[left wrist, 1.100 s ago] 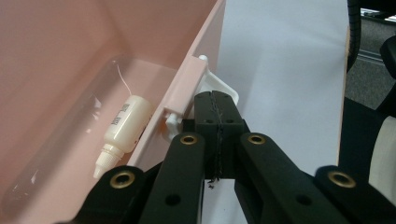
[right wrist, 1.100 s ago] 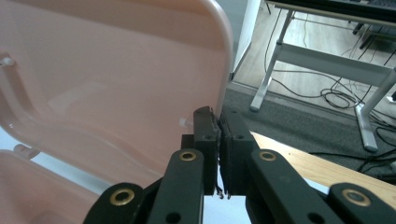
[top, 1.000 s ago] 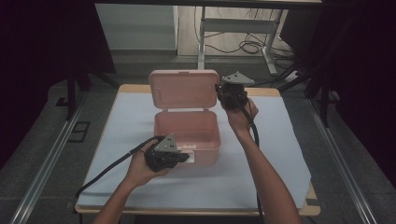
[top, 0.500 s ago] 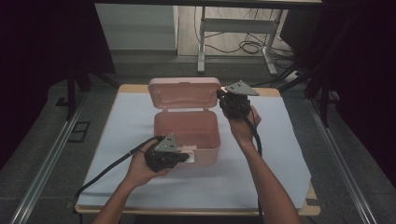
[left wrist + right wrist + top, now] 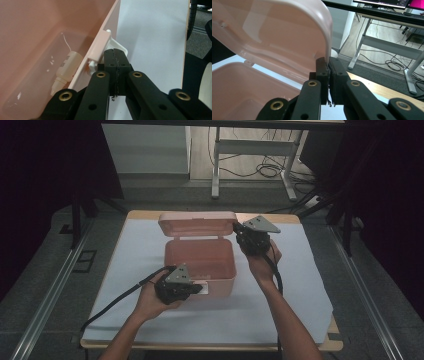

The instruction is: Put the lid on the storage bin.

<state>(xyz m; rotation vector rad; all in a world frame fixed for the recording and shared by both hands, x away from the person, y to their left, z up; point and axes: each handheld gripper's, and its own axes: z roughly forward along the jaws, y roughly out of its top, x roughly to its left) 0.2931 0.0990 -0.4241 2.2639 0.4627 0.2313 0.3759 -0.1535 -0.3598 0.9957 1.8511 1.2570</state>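
Centrally on a white-covered table (image 5: pixel 310 285) sits a pink box (image 5: pixel 200 262). Its lid (image 5: pixel 197 224) stands open, edge pinched by the closed right gripper (image 5: pixel 239 232). Closed left gripper (image 5: pixel 197 289) clamps the front latch (image 5: pixel 117 48). Inside lies 1 bottle (image 5: pixel 66 68). Next, likely lowering the lid.

A box (image 5: pixel 200 262) stands near the middle of the desk (image 5: pixel 310 285), on a sheet (image 5: pixel 130 250) that covers most of the desktop. Its lid (image 5: pixel 197 223) stands raised at the far side, hinged behind the box body. Inside the box, a small bottle (image 5: pixel 65 68) lies on the floor against the near wall. The left tool (image 5: pixel 192 287) sits at the box's near wall, beside the latch (image 5: pixel 117 48). The right tool (image 5: pixel 239 232) sits at the lid's right edge. Behind the desk, a metal stand (image 5: pixel 250 165) rises from the floor, with cables (image 5: pixel 272 170) lying beneath it.
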